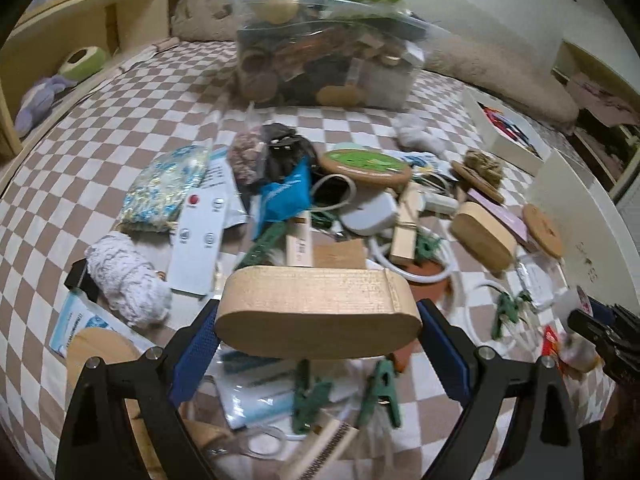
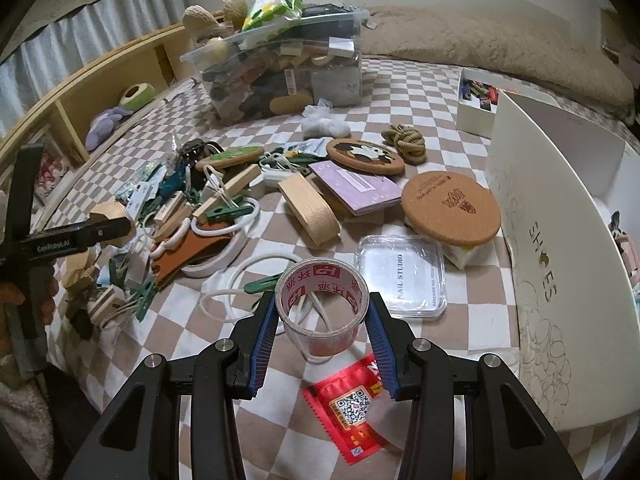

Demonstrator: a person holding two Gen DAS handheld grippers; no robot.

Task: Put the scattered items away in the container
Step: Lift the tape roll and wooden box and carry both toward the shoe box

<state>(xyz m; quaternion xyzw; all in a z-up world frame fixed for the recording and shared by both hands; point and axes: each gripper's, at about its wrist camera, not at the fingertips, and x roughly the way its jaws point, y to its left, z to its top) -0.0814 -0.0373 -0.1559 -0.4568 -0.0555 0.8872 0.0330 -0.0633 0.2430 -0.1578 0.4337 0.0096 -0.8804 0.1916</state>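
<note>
My left gripper [image 1: 318, 326] is shut on an oval wooden block [image 1: 316, 312], held above the pile on the checkered bed. From the right wrist view the same gripper [image 2: 110, 222] shows at the left edge with the block [image 2: 106, 212]. The right gripper [image 2: 322, 322] is shut on a roll of clear tape with red print [image 2: 322, 304], lifted just off the cover. A clear plastic container [image 1: 324, 64], heaped full, stands at the back; the right wrist view has this container [image 2: 280, 68] at upper centre. A second oval wooden block [image 2: 310, 208] lies in the clutter.
Scattered on the bed are a white remote [image 1: 200, 236], green clips [image 1: 380, 388], white rings [image 2: 248, 280], cork coasters [image 2: 450, 208], a clear case [image 2: 402, 284] and a red packet [image 2: 352, 404]. A white shoe-box lid [image 2: 536, 272] stands at the right. A wooden headboard shelf [image 1: 80, 28] runs along the left.
</note>
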